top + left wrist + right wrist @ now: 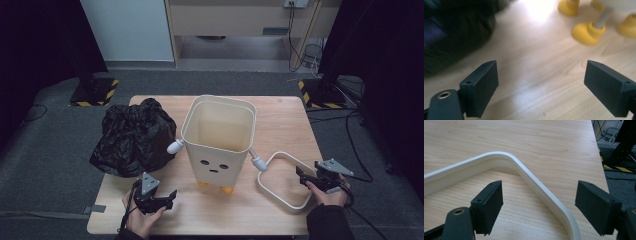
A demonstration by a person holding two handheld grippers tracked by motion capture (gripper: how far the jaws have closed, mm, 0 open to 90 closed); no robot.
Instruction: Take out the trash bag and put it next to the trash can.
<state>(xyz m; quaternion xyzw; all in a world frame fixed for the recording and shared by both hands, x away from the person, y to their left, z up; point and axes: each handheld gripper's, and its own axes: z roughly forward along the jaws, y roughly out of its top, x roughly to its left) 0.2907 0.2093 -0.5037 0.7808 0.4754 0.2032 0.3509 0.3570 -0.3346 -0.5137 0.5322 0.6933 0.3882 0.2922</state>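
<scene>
The high view takes in the whole tabletop (pixel 280 120): a cream bin (pixel 218 142) with a face, stub arms and yellow feet stands upright in the middle, a crumpled black bag (pixel 134 136) lies just left of it, and a cream ring (pixel 280 180) lies flat to its right, one corner beside the bin's right stub arm.

The right tool view brings the ring (pixel 534 185) close. Its rounded corner runs between the two black jaws, which stand wide on either side without touching it, so the right tool (pixel 539 207) is open, with the ring's bar inside the gap.

The left tool view looks low across the wood at the bin's yellow feet (pixel 586 32) and the blurred bag (pixel 454 32). The left tool (pixel 541 85) is open too, with bare wood between its jaws.

From above, the left hand (pixel 142 220) holds the left tool (pixel 170 196) near the front edge, pointing right toward the bin's feet. The right hand (pixel 327 192), in a dark sleeve, holds the right tool (pixel 301 176) at the ring's right side, pointing left.
</scene>
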